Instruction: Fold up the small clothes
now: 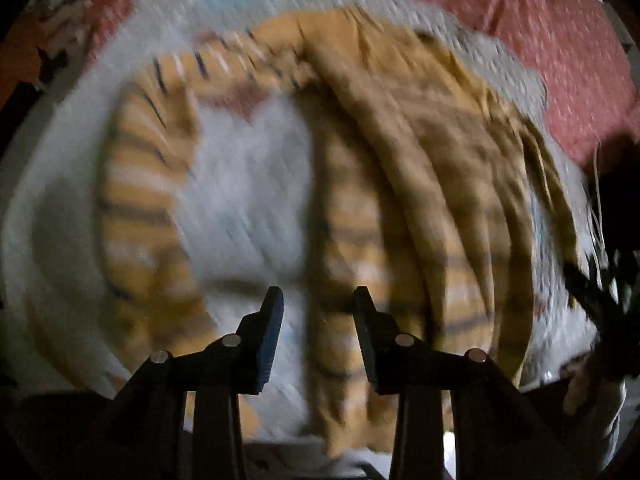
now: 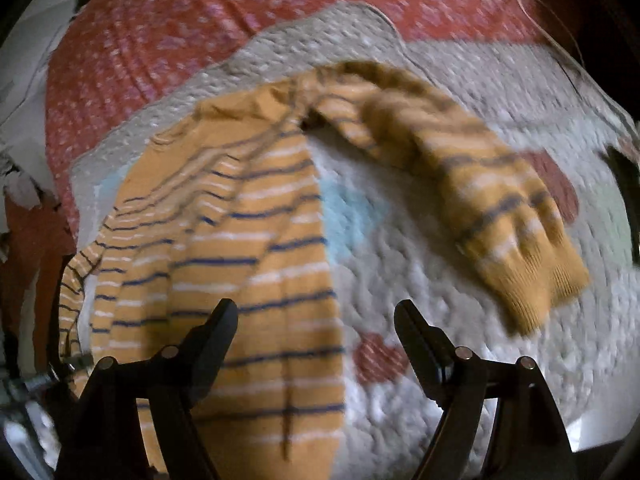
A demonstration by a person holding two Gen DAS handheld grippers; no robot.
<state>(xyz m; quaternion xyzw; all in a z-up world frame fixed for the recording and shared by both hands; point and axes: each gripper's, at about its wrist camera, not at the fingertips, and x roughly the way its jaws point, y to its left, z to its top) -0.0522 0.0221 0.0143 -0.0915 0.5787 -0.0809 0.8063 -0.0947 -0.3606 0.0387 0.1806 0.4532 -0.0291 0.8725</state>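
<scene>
On the white quilt [image 2: 460, 360] lies the striped orange sweater [image 2: 256, 264] — one side looks folded over, but a sleeve [image 2: 500, 208] sticks out. The left gripper [image 1: 318, 300] and right gripper [image 2: 316, 312] hover above the sweater — both released, holding nothing.

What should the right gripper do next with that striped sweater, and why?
Probably reach to the loose sleeve and close on its plain cuff. The right gripper is open and holds nothing, while the orange striped sweater lies on the white quilt with that sleeve still spread out to the side, unfolded.
</scene>
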